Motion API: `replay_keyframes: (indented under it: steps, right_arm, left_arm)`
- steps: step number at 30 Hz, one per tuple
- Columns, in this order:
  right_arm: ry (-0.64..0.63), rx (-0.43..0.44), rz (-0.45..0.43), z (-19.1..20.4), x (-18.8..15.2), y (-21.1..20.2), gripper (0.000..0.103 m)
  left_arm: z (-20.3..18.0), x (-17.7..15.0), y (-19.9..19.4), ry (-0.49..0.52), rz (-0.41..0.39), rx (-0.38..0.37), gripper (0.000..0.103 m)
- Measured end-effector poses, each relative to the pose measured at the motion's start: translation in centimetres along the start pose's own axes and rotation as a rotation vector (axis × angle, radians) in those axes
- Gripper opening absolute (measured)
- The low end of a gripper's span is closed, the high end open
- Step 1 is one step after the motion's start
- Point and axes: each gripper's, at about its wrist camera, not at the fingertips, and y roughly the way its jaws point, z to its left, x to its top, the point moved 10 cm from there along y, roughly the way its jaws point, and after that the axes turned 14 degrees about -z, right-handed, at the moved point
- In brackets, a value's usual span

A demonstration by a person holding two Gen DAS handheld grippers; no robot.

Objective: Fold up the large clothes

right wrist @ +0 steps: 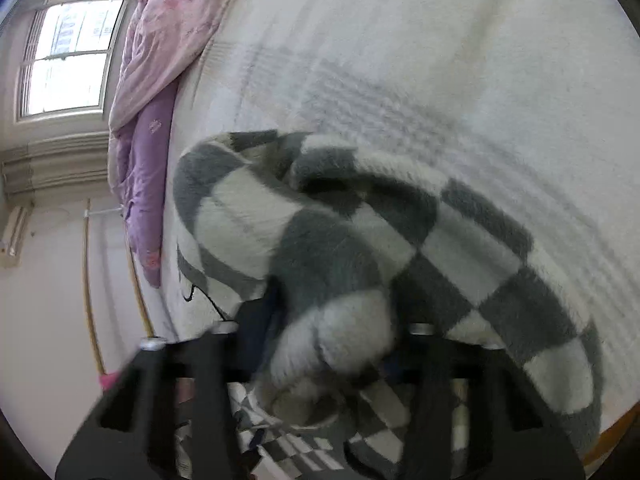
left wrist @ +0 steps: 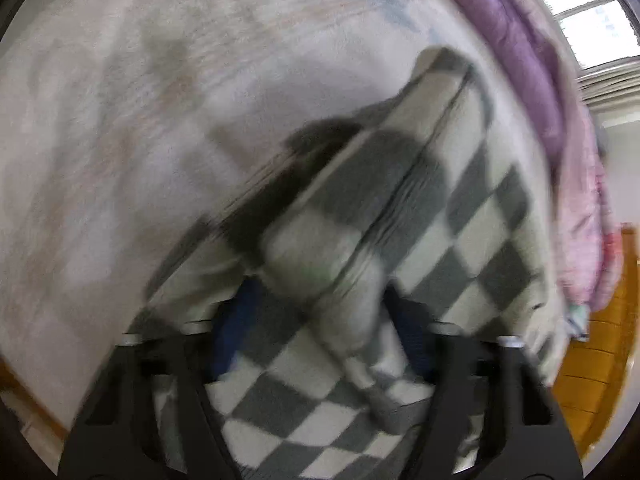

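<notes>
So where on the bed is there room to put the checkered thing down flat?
The bare white bed cover is free beyond the checkered garment, away from the purple-pink quilt. It is crowded along the window edge, where the quilt is heaped, and near the left gripper and right gripper, both bunched with fabric.

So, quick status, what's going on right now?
Both claws, left and right, shut on checkered garment. Garment bunched over white bed. Nothing blocking.
</notes>
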Motion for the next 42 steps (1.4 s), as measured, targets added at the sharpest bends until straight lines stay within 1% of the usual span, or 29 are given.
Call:
replay_keyframes:
  steps: [1,2,4,5,6,7,9,10,11,13,16,17,19,21,23,25,28,30,31,32,33,34,35,36,37,38,40,42]
  right_arm:
    - [-0.066,-0.011,-0.019,0.7,0.3,-0.6,0.022]
    - [-0.134,-0.014,-0.037,1.6,0.5,-1.3,0.020]
    - [-0.226,-0.003,-0.069,3.3,0.4,-3.1,0.017]
    - [-0.257,0.002,-0.080,3.9,0.2,-4.0,0.017]
    - [-0.292,0.008,-0.095,4.7,0.1,-5.2,0.017]
    - [-0.320,0.008,-0.111,5.2,0.0,-6.5,0.017]
    - [-0.335,0.005,-0.132,5.2,-0.3,-8.3,0.017]
    - [-0.337,-0.008,-0.147,4.7,-0.4,-9.2,0.016]
    - [-0.331,-0.023,-0.154,3.8,-0.6,-10.1,0.016]
    - [-0.317,-0.058,-0.146,1.8,-1.0,-10.5,0.016]
    - [-0.341,-0.164,-0.110,-3.0,-2.4,-9.7,0.017]
    - [-0.332,-0.194,-0.094,-4.7,-2.9,-9.1,0.017]
    - [-0.343,-0.247,-0.084,-6.9,-3.6,-8.6,0.017]
    - [-0.347,-0.260,-0.073,-8.2,-4.2,-8.4,0.017]
    - [-0.393,-0.277,-0.051,-9.1,-4.6,-7.5,0.017]
    - [-0.432,-0.293,-0.031,-9.7,-4.4,-6.2,0.017]
    - [-0.477,-0.309,-0.025,-9.8,-4.1,-5.0,0.021]
    - [-0.455,-0.292,-0.011,-9.7,-4.0,-5.3,0.028]
    - [-0.427,-0.283,-0.004,-9.7,-3.9,-5.7,0.035]
    - [-0.408,-0.279,-0.006,-9.6,-3.8,-6.0,0.043]
    - [-0.392,-0.288,-0.017,-9.7,-3.5,-6.8,0.049]
    - [-0.381,-0.307,-0.027,-9.9,-3.2,-7.8,0.060]
    - [-0.371,-0.322,-0.040,-10.2,-2.9,-8.9,0.061]
    - [-0.371,-0.329,-0.054,-10.1,-2.7,-9.6,0.061]
    - [-0.400,-0.353,-0.088,-9.8,-2.3,-10.7,0.061]
    - [-0.435,-0.358,-0.111,-9.2,-2.2,-11.3,0.063]
    - [-0.557,-0.299,-0.165,-5.5,-2.6,-11.5,0.062]
    - [-0.654,-0.226,-0.175,-1.2,-3.8,-9.9,0.059]
  left_arm:
    - [-0.6,0.1,0.0,0.021,0.016,-0.022,0.013]
    - [-1.3,0.4,-0.6,0.048,0.000,-0.042,0.013]
    - [-2.0,0.4,-1.9,0.069,-0.007,-0.091,0.012]
    - [-2.2,0.4,-3.4,0.074,-0.007,-0.126,0.012]
    - [-2.2,0.4,-4.4,0.081,-0.017,-0.141,0.012]
    - [-1.9,0.3,-5.8,0.088,-0.024,-0.153,0.012]
    - [-0.9,0.0,-8.0,0.080,-0.029,-0.169,0.012]
    - [-0.1,-0.4,-9.0,0.071,-0.024,-0.173,0.012]
    - [0.7,-1.2,-9.6,0.058,-0.003,-0.176,0.012]
    - [2.1,-3.1,-10.4,0.054,0.031,-0.152,0.012]
    - [5.0,-5.7,-10.0,0.049,0.063,-0.093,0.012]
    - [6.3,-6.8,-9.3,0.020,0.067,-0.063,0.012]
    - [8.1,-8.1,-8.7,-0.029,0.073,-0.027,0.012]
    - [9.3,-8.9,-8.5,-0.059,0.056,-0.013,0.012]
    - [9.8,-9.3,-8.4,-0.056,0.037,-0.004,0.012]
    - [10.1,-9.8,-7.9,-0.054,0.021,0.006,0.013]
    - [10.5,-10.2,-7.2,-0.056,0.007,0.021,0.014]
    - [10.3,-10.2,-7.1,-0.079,0.002,0.033,0.019]
    - [10.2,-10.5,-7.5,-0.089,-0.002,0.028,0.020]
    - [9.8,-10.4,-8.1,-0.100,-0.015,0.019,0.030]
    - [9.6,-10.0,-8.6,-0.103,-0.033,0.009,0.050]
    - [9.3,-9.6,-9.4,-0.105,-0.065,-0.002,0.059]
    - [9.0,-9.2,-10.4,-0.099,-0.104,-0.005,0.064]
    - [8.6,-9.0,-11.0,-0.091,-0.119,-0.007,0.064]
    - [8.5,-8.8,-11.3,-0.084,-0.124,-0.007,0.065]
    - [8.5,-8.9,-11.4,-0.069,-0.124,0.005,0.066]
    - [8.9,-8.7,-11.3,-0.043,-0.124,0.015,0.066]
    - [9.6,-9.1,-10.4,-0.022,-0.105,0.045,0.066]
